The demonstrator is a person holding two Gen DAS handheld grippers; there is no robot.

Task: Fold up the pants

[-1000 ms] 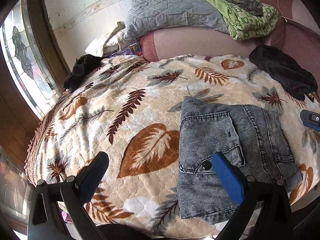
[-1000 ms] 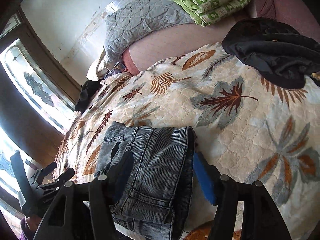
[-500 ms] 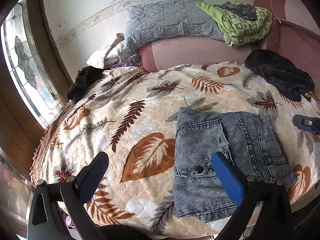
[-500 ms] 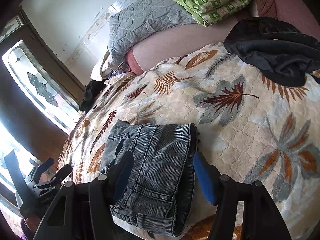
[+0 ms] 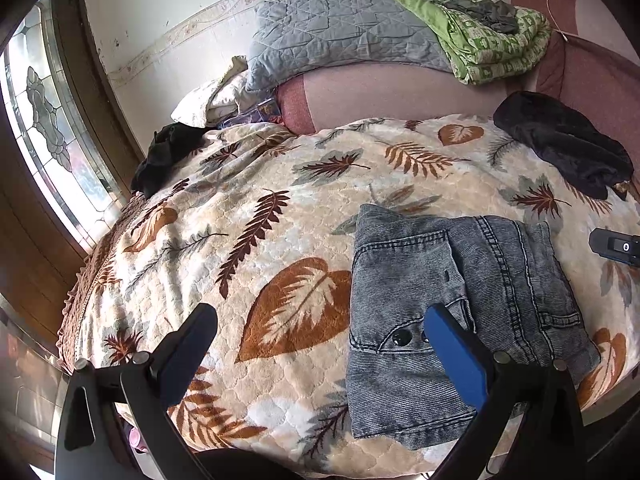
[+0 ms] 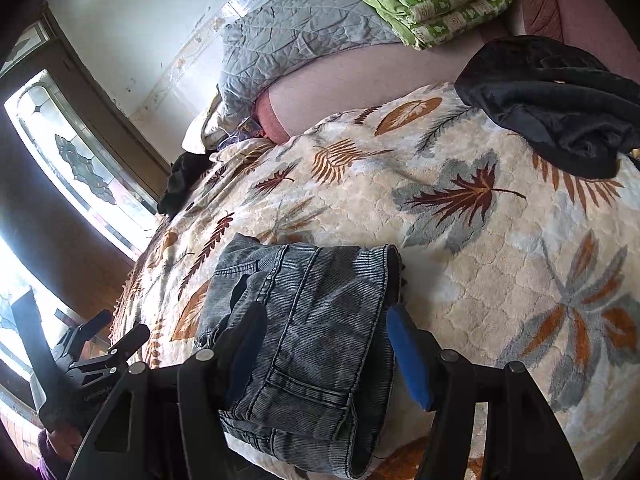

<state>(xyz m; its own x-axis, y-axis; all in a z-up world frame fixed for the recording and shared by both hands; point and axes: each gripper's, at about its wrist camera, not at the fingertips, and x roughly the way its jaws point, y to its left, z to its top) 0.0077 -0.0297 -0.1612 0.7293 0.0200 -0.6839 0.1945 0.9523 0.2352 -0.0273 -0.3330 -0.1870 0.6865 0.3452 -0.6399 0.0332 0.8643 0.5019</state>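
The grey denim pants (image 5: 452, 304) lie folded into a compact rectangle near the front edge of the leaf-print bedspread (image 5: 256, 216). My left gripper (image 5: 320, 340) is open and empty, held above the bed's front edge just left of the pants. In the right wrist view the pants (image 6: 312, 320) lie between the spread fingers of my right gripper (image 6: 324, 344), which is open and holds nothing. The left gripper also shows in the right wrist view (image 6: 100, 352) at the far left.
A black garment (image 5: 568, 152) lies at the bed's far right, another dark one (image 5: 164, 152) at the far left by the window. A grey quilted pillow (image 5: 344, 32) and a green folded blanket (image 5: 492, 36) rest on the pink headboard.
Both grippers have drawn back slightly from the bed; the folded pants stay put, and both grippers remain open.
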